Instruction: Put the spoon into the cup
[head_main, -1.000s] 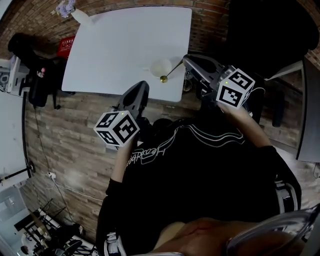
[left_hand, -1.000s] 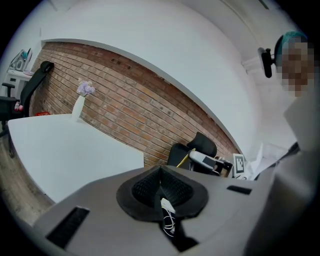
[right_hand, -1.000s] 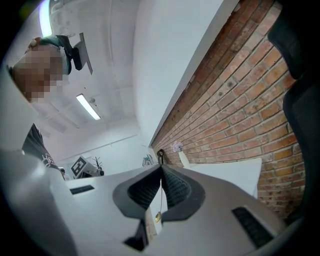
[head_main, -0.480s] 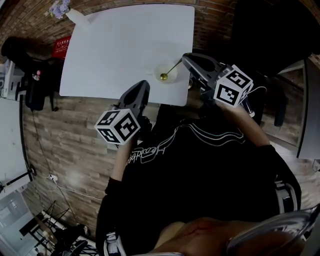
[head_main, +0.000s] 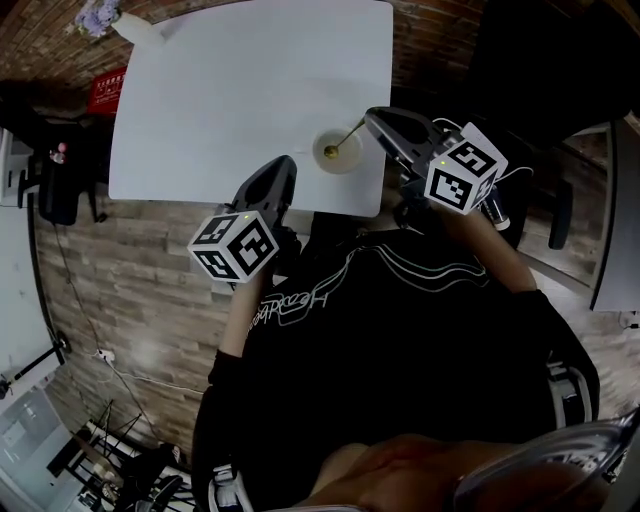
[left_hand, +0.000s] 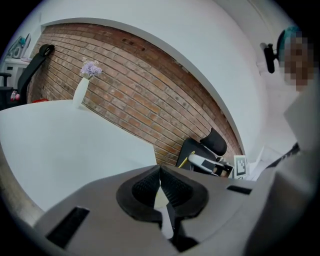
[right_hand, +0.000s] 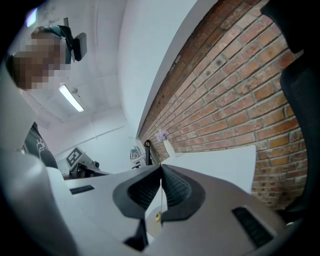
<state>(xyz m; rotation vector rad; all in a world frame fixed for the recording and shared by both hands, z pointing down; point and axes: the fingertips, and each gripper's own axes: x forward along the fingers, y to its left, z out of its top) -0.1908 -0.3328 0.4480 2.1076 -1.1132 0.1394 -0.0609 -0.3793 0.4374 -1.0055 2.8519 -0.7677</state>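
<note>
Gold-toned spoon (head_main: 345, 138) found with bowl end inside rim of cup (head_main: 340, 162), thin handle slanting up and away to right gripper (head_main: 372, 120). Cup: pale, round, open-mouthed, upright on white table (head_main: 250, 90), close to near edge and toward right corner. Right gripper view: jaws pressed together on handle of spoon (right_hand: 161, 195), small gold bowl hanging below them. Left gripper (head_main: 283, 168): at near edge, left of cup, not touching cup or spoon; jaws together on nothing, per left gripper view. Progress judged: insertion mostly done, with bowl inside cup's mouth as seen from above; depth not determinable, contact with cup's bottom not confirmed. Outstanding: lowering to rest, release of handle, withdrawal of right gripper. Spoon appearance: slender, metallic, small round bowl, long straight thin handle; probably light, likely to lean on rim once freed. Risk noted: cup close to table edge, probably light, easily nudged during release.
</note>
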